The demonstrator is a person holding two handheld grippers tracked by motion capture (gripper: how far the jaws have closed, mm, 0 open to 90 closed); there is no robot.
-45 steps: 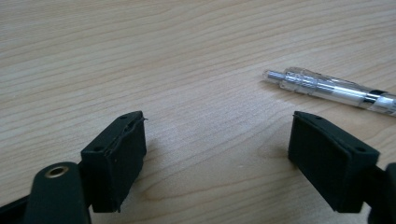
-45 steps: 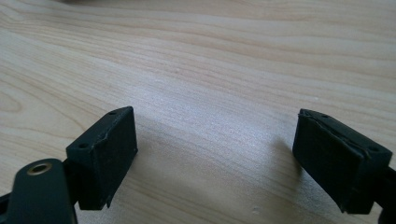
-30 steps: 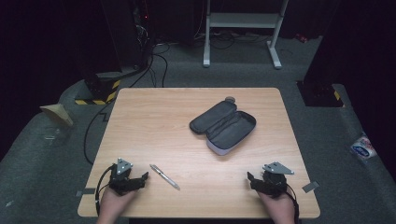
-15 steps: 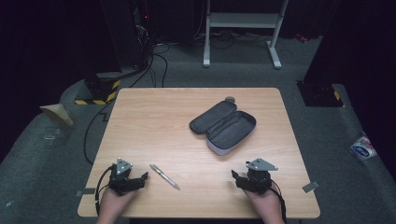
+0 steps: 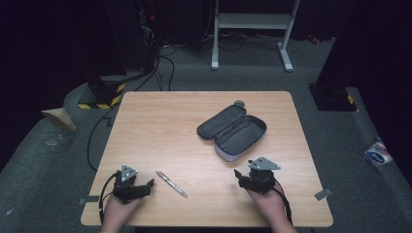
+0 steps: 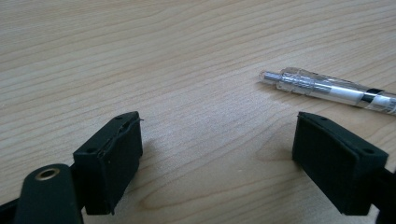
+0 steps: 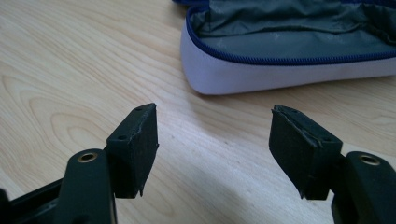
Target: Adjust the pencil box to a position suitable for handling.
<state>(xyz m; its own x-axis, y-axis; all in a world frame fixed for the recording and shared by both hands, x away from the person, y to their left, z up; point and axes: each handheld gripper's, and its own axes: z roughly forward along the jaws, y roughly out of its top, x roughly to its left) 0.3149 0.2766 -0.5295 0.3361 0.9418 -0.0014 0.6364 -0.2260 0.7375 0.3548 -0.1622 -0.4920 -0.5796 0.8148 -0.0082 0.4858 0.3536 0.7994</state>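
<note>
Pen (image 6: 334, 90) just beyond left gripper (image 6: 217, 158) jaws, untouched

A pale wooden surface (image 5: 160, 126) fills the middle of the frame; an open pencil case (image 5: 233, 131) lies right of centre, a pen (image 5: 171, 183) lower left.
</note>
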